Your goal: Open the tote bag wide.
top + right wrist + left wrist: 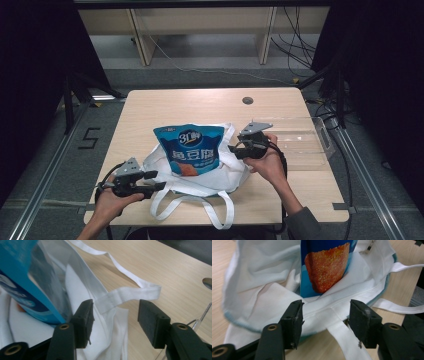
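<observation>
At table centre, a blue snack bag (189,149) stands partly inside a white tote bag (227,172). Left gripper (154,181), at the tote's 8 o'clock, and right gripper (235,150), at its 2 o'clock, both hold jaws wide, gripping nothing.

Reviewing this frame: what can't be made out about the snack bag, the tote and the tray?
- Snack bag: its lower end, hidden inside the white tote bag in the high view.
- Its small print: too small in the high view.
- Clear tray: cut off by the edge in the right gripper view.
</observation>
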